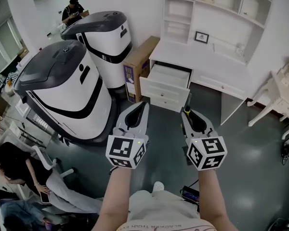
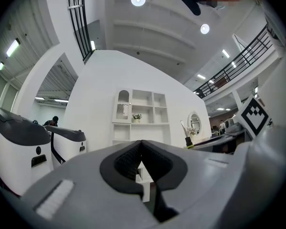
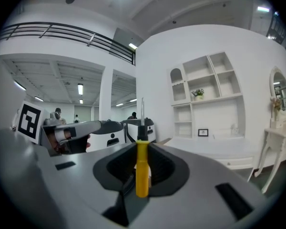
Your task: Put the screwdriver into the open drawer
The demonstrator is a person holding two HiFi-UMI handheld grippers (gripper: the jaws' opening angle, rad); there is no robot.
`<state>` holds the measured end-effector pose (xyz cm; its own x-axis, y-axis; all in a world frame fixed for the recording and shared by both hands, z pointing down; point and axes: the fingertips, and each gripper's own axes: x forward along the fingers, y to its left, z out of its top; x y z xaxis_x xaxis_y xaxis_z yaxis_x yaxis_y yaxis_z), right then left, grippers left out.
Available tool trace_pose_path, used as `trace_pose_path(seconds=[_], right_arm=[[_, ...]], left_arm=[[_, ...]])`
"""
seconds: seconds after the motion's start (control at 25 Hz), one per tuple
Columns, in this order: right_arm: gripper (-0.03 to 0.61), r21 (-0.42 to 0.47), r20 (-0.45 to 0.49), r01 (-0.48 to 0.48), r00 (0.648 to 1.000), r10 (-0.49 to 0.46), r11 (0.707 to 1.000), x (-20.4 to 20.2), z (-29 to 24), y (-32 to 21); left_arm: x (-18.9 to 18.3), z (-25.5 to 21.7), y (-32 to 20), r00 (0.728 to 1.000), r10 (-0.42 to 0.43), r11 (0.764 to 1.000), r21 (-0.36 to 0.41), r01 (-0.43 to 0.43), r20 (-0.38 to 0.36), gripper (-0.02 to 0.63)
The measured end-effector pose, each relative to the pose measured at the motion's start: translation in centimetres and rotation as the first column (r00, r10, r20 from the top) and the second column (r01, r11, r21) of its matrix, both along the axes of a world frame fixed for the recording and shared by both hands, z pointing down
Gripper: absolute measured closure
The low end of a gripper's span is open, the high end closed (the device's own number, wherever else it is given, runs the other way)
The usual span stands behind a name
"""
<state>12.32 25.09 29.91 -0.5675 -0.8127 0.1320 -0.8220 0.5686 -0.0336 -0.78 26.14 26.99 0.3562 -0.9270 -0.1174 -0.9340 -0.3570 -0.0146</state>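
In the head view the right gripper (image 1: 189, 115) covers nearly all of the screwdriver (image 3: 142, 168). Only a small dark-and-yellow end pokes out at the jaw tips. The marker cubes hide both hands, so only forearms show. The drawer (image 1: 166, 86) is seen from above and at a slant, and what lies inside it cannot be made out. In the right gripper view the gripper's own grey body blocks the drawer entirely. In the left gripper view only a sliver of white furniture shows through the gap below the jaw tips.

The right gripper is clamped on the screwdriver's yellow handle. The screwdriver stands upright between the pads, with its black collar and thin metal shaft rising above the jaws. The left gripper (image 1: 142, 105) is closed with its tips meeting, and nothing is between them.

The drawer stands pulled out of the white desk (image 1: 209, 61), ahead of both grippers and well apart from them — the grey floor (image 1: 250, 143) lies between. The screwdriver sits just right of the drawer's front corner in the head view, and a box (image 1: 137, 66) leans at the drawer's left.
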Motion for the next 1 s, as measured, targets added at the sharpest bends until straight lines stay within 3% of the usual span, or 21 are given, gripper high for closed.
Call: trace_pose_path(seconds=[0.4,1.0], right_arm=[[0.502,-0.020,0.021,0.010,1.000,-0.009,1.000,0.6,1.2,-4.6],[0.502,-0.018,0.006,-0.019,1.000,0.019,1.000,-2.0,1.0,-16.3]], left_arm=[[0.9,0.8,-4.6,1.000,-0.007,1.000,-0.012,0.007,0.026,0.604],[-2.3,1.2,-16.3,1.000,0.005,1.000,-0.019,-0.005,0.007,0.604]])
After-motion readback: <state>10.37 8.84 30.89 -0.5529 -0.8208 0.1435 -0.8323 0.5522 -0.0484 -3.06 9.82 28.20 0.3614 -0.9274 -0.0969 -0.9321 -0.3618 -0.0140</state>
